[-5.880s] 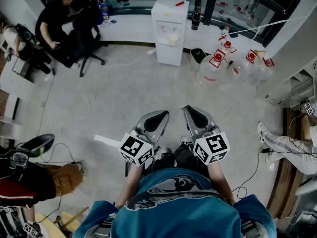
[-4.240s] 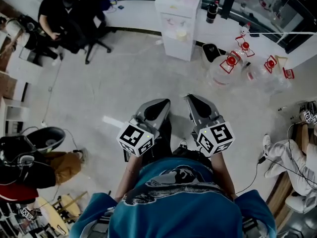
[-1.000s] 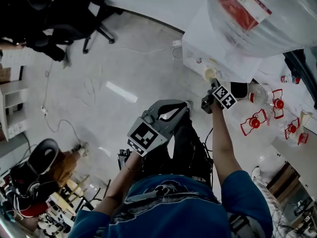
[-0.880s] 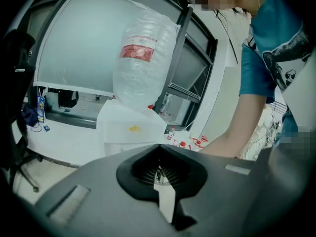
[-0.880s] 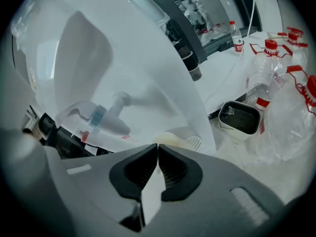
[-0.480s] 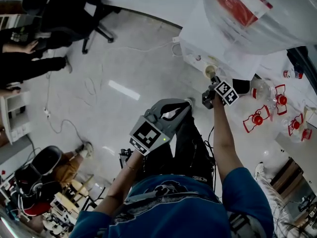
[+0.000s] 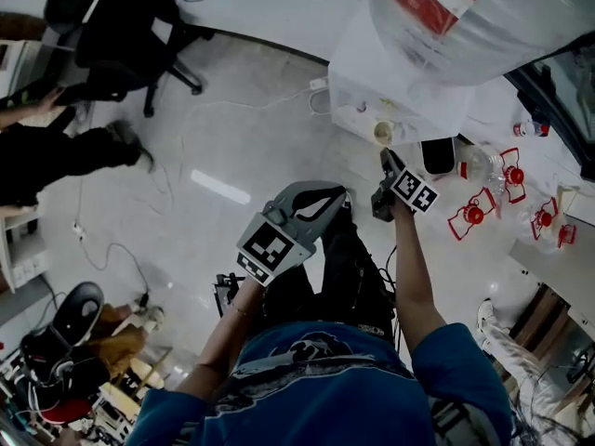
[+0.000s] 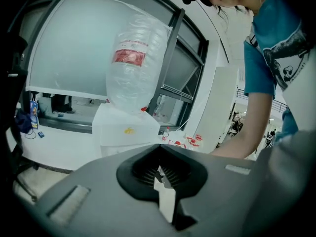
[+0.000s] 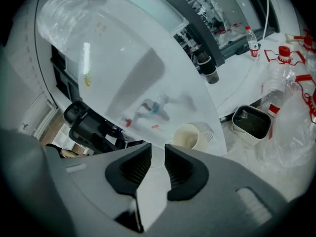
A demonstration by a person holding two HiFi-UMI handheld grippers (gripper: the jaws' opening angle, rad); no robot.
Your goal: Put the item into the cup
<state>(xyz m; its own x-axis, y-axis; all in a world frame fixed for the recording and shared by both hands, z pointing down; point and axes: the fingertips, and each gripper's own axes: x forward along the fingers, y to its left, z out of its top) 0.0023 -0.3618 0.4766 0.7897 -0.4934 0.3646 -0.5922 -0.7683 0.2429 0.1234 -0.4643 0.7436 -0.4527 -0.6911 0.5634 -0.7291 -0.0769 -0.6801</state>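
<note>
A pale paper cup [image 7: 382,133] [image 9: 186,136] stands in the tap recess of a white water dispenser [image 7: 367,82] [image 9: 148,83]. My right gripper [image 7: 382,159] [image 9: 158,151] is stretched out just short of the cup, its jaws a narrow gap apart with nothing between them. My left gripper [image 7: 327,196] [image 8: 159,151] hangs close to my body, away from the dispenser, its jaw tips touching and holding nothing. No loose item shows in any view.
A big clear water bottle [image 7: 465,17] [image 8: 132,63] tops the dispenser. A small bin [image 7: 437,154] [image 9: 252,124] and several empty red-capped jugs [image 7: 479,216] lie on the floor to the right. An office chair [image 7: 121,35] and a person's legs [image 7: 56,151] are at the left.
The person has walked up to the dispenser and the right gripper has reached out to the cup. In the last half second it has barely shifted; the left gripper stays near the body.
</note>
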